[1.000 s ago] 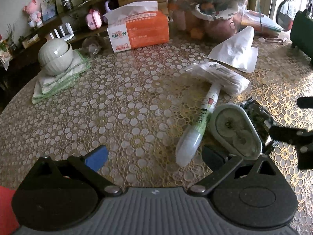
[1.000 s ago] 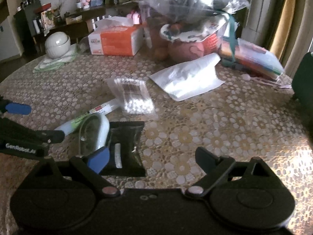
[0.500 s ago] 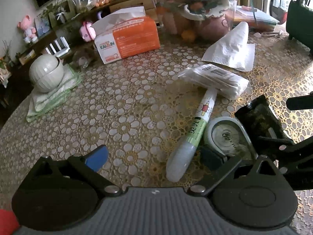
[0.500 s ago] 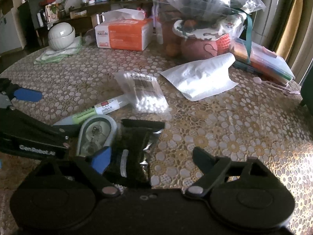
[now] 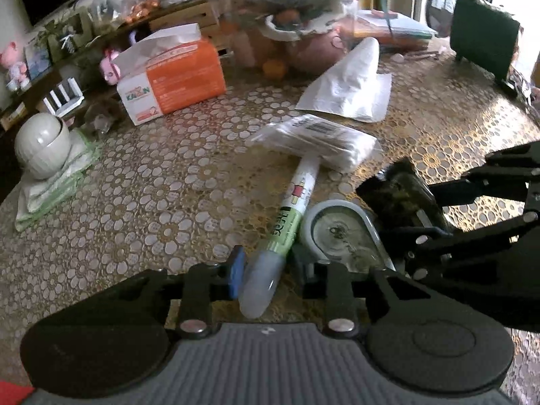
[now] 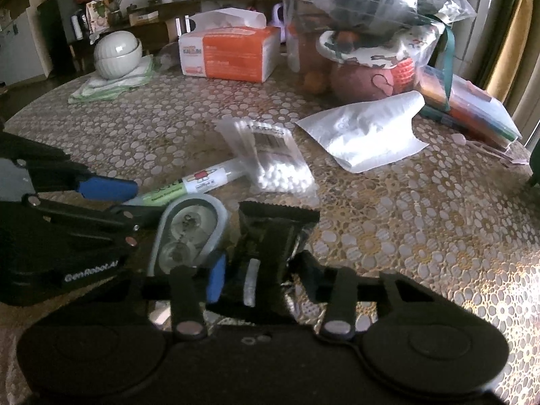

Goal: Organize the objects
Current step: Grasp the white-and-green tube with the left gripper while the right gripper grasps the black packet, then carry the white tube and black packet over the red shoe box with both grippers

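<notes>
One tissue box (image 5: 172,77) possibly reads "KAIXIN".

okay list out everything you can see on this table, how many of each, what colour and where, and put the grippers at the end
glue pen: one, white and green, near middle, cap end between the left jaws
correction tape: one, grey and clear, beside the pen
dark packet: one, black, between the right jaws
cotton swab bag: one, clear with white tips, over the pen's far end
white paper bag: one, far right of the swabs
tissue box: one, orange and white, far left
bowls: stacked, white, on folded cloths, left edge
table: one, gold lace-pattern cover
left gripper: black, blue pad, jaws closing on the pen
right gripper: black, blue pad, jaws closing on the packet
</notes>
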